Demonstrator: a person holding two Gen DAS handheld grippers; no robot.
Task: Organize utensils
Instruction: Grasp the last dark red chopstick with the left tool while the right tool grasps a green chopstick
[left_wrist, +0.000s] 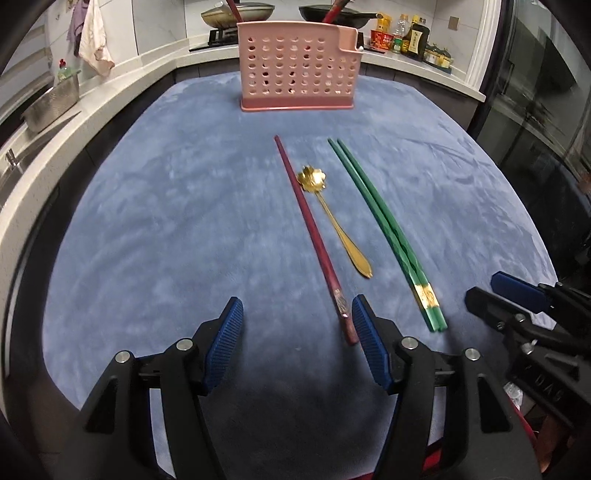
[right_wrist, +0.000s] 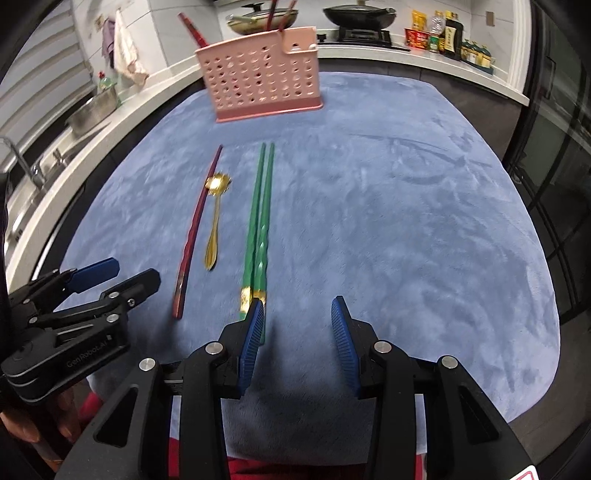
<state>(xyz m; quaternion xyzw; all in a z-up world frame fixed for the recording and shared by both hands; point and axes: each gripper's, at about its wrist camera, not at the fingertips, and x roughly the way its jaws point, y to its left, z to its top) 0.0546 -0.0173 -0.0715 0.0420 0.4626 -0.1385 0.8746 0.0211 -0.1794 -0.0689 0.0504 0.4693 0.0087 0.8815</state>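
blue cloth-covered table (left_wrist: 147, 221) carries a pink holder (left_wrist: 299, 66), red chopstick (left_wrist: 314, 236), gold spoon (left_wrist: 332, 221), green chopsticks (left_wrist: 384, 229).

The room is dimly lit. A dark shadow is cast on the blue cloth (left_wrist: 147, 221) near the bottom. Edges are bent round and darkened by the lens. The chopsticks (right_wrist: 258, 229) are a little blurred.

Green chopsticks (right_wrist: 258, 236) beside gold spoon (right_wrist: 214, 221)
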